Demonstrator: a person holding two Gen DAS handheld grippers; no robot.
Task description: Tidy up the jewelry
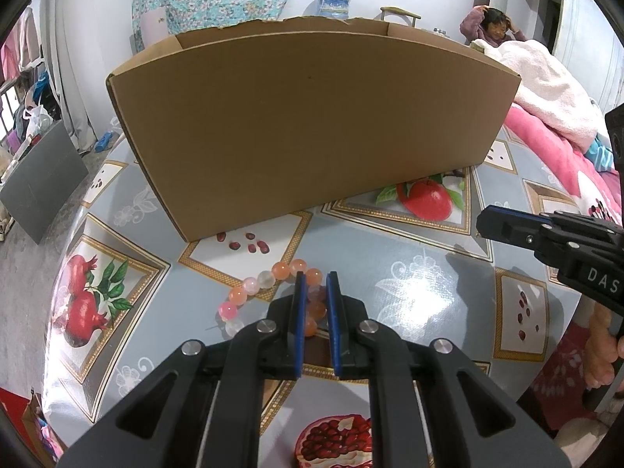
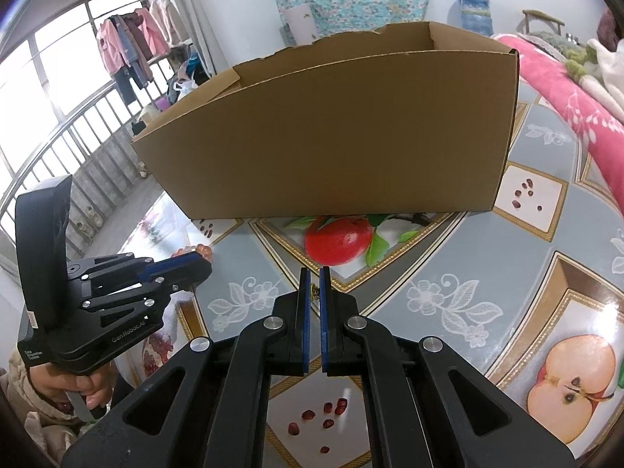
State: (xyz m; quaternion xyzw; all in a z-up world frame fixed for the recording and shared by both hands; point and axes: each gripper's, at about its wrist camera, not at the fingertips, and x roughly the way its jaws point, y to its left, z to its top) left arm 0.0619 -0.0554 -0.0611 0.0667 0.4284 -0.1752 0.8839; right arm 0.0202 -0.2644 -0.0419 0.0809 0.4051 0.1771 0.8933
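Note:
A bracelet of pink, orange and white beads point(image 1: 253, 286) lies on the fruit-print tablecloth point(image 1: 413, 273), just in front of a tall open cardboard box point(image 1: 312, 124). My left gripper point(image 1: 316, 284) is shut on the right side of the bead ring, and beads show between its blue pads. In the right wrist view the left gripper point(image 2: 197, 259) is at the left, with beads point(image 2: 203, 250) showing at its tip. My right gripper point(image 2: 315, 277) is shut above the cloth in front of the box point(image 2: 331, 136), and I see nothing held in it. Its tip point(image 1: 489, 226) enters from the right.
A pink blanket point(image 1: 546, 144) and a white one lie at the table's right edge. A person point(image 1: 495, 27) sits behind them. A grey board point(image 1: 39, 179) leans on the floor at the left. A clothes rack point(image 2: 128, 43) and a barred window stand beyond.

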